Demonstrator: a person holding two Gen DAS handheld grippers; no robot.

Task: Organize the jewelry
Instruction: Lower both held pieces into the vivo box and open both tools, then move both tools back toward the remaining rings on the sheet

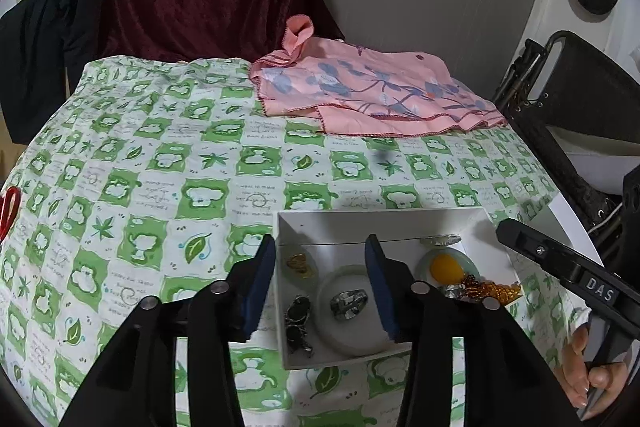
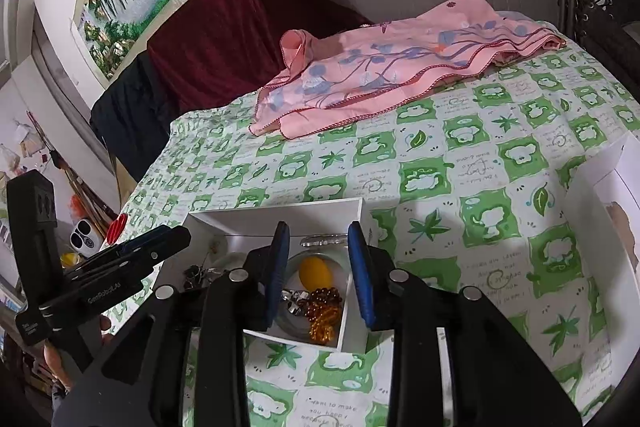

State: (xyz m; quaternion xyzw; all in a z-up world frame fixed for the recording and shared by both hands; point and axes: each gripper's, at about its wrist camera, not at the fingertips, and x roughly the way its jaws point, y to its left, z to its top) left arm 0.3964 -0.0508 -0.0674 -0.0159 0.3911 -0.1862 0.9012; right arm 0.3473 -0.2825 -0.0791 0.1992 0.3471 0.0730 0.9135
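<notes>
A white open box (image 1: 380, 221) (image 2: 280, 213) sits on the green-patterned tablecloth near the front edge. It holds a silver ring (image 1: 349, 303) on a white round pad, a gold piece (image 1: 300, 264), a dark chain piece (image 1: 298, 323), a yellow stone pendant (image 1: 446, 267) (image 2: 315, 273) and amber beads (image 1: 494, 289) (image 2: 322, 311). My left gripper (image 1: 320, 291) is open and empty over the box's left half. My right gripper (image 2: 319, 271) is open and empty over the right half, around the pendant and beads.
A pink floral scarf (image 1: 372, 89) (image 2: 400, 67) lies at the back of the table. A white box lid (image 2: 604, 211) stands at the right. A dark folded chair (image 1: 568, 99) is beyond the right edge. A red object (image 1: 9, 211) lies at the left edge.
</notes>
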